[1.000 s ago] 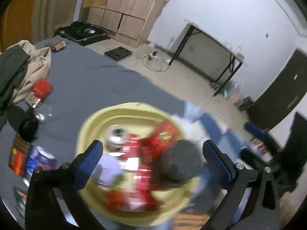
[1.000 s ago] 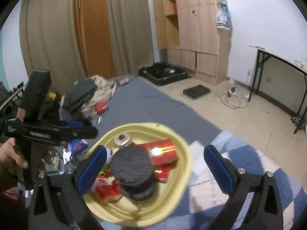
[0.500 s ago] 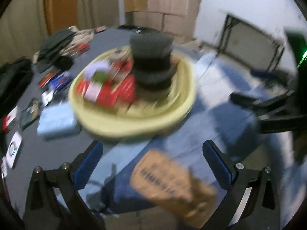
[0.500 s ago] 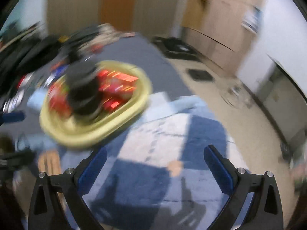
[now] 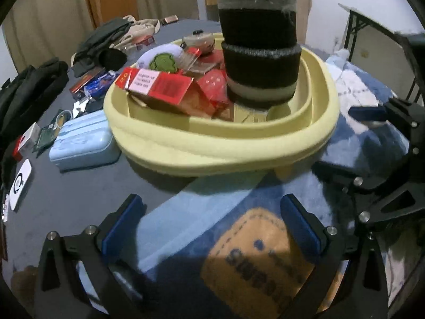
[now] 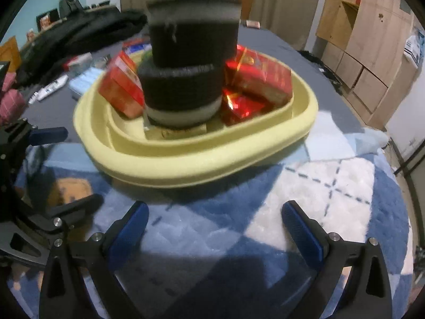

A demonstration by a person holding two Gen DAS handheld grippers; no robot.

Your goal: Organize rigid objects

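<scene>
Mostly done: yellow basin [image 5: 225, 146] on the blanket [image 6: 332, 186] already holds red boxes [image 6: 261, 79] and stacked black rolls [image 5: 259, 61], light-blue case [image 5: 82, 143] and small clutter left outside, left gripper [image 5: 212, 226] and right gripper [image 6: 215, 228] both spread apart, empty.

Pale yellow oval basin [image 5: 225, 148] sits on blue-and-white plush blanket [image 6: 332, 186], full. Inside: two stacked black-grey cylindrical rolls [image 5: 259, 61], upright, likely felt; red boxes [image 5: 159, 86] leaning around them; shiny red packets [image 6: 240, 105]; small lidded jar [image 5: 198, 40] at back.
</scene>
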